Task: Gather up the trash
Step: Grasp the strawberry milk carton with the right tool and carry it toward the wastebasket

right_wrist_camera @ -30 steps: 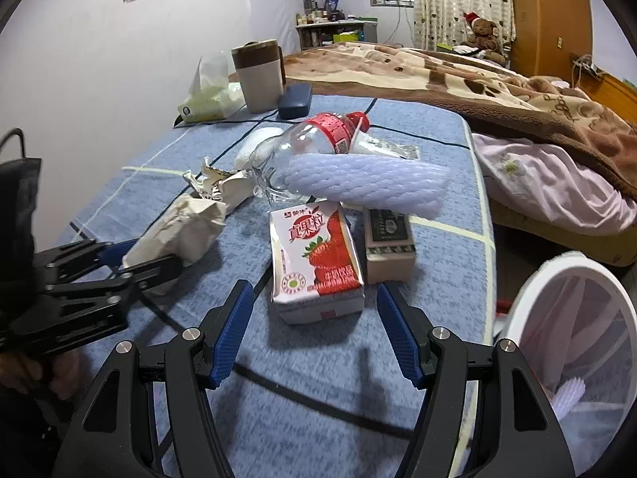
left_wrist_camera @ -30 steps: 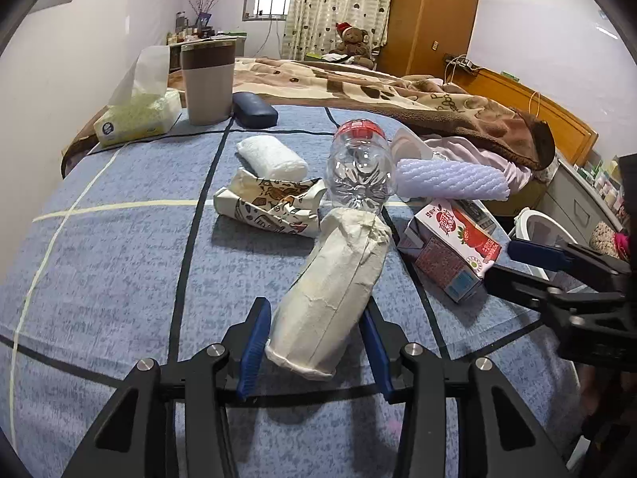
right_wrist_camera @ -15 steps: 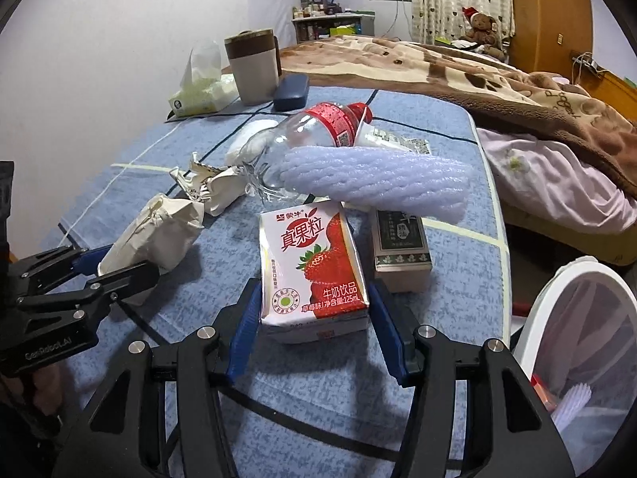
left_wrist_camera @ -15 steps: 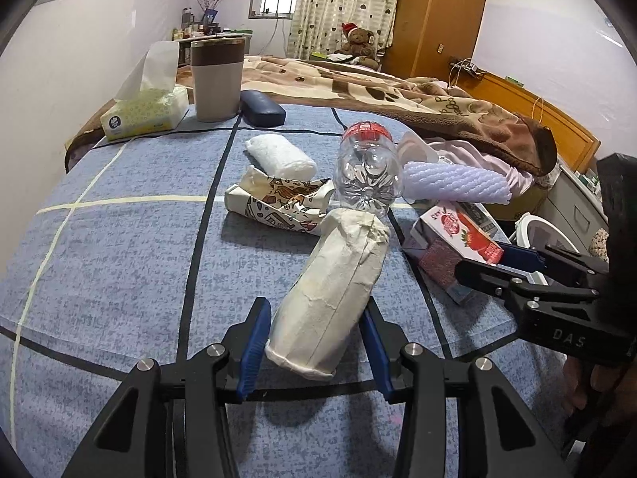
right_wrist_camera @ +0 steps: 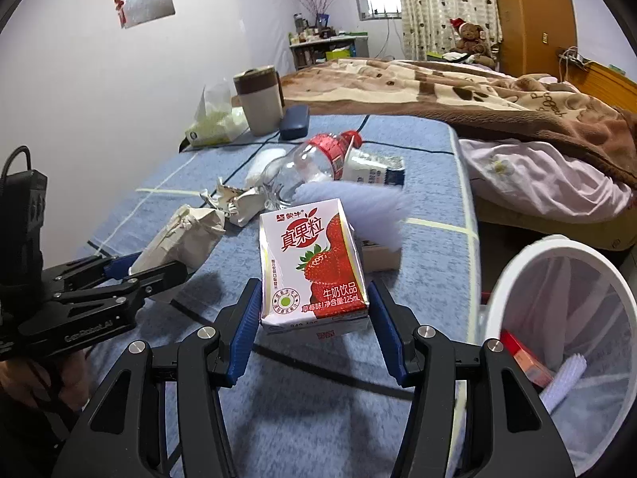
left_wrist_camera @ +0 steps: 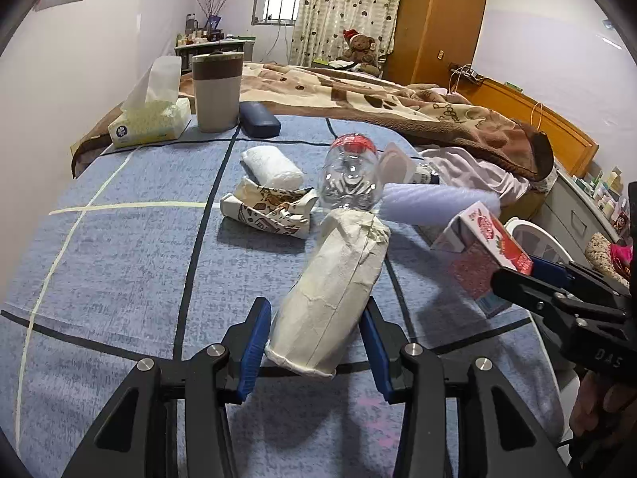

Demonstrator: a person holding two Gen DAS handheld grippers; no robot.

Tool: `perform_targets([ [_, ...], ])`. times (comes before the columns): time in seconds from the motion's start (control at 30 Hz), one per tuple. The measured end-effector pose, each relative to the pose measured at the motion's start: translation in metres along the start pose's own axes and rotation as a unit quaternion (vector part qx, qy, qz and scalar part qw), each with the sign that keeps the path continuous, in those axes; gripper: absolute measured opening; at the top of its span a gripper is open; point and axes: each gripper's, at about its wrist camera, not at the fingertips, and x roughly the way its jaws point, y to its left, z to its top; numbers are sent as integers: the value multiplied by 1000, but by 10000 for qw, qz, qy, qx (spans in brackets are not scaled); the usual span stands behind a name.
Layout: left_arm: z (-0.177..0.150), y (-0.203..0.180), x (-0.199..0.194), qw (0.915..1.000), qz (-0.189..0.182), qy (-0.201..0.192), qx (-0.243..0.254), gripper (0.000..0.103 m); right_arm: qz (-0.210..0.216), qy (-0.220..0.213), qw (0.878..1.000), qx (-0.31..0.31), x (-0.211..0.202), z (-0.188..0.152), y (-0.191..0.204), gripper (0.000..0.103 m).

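Note:
My left gripper point(left_wrist_camera: 314, 348) is shut on a crumpled beige paper bag point(left_wrist_camera: 338, 290) that lies on the blue bed cover. My right gripper point(right_wrist_camera: 314, 320) is shut on a strawberry milk carton point(right_wrist_camera: 310, 267) and holds it lifted above the cover; the carton also shows in the left wrist view point(left_wrist_camera: 483, 253). A white trash bin point(right_wrist_camera: 565, 318) with a liner stands beside the bed at the right. More trash lies ahead: a clear plastic bottle point(left_wrist_camera: 350, 177), a crushed printed carton point(left_wrist_camera: 270, 211), a white wad point(left_wrist_camera: 272, 167) and a purple foam sleeve point(left_wrist_camera: 438, 207).
A tissue box point(left_wrist_camera: 149, 121), a lidded cup point(left_wrist_camera: 217, 91) and a dark glasses case point(left_wrist_camera: 258, 119) stand at the far end of the cover. A brown blanket point(left_wrist_camera: 418, 107) lies beyond. A small box point(right_wrist_camera: 380, 257) sits behind the milk carton.
My right gripper closed on the milk carton and lifted it off the cover. My left gripper kept its hold on the paper bag.

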Motion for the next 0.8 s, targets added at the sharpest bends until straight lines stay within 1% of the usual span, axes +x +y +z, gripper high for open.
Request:
perform_targets([
  [0.33, 0, -22, -15, 9998, -157, -114, 98, 46, -114, -213, 9994, 231, -20, -6, -11, 55],
  [0.8, 2, -58, -16, 9981, -509, -102, 336, 46, -367, -345, 9973, 529, -36, -16, -36, 55],
])
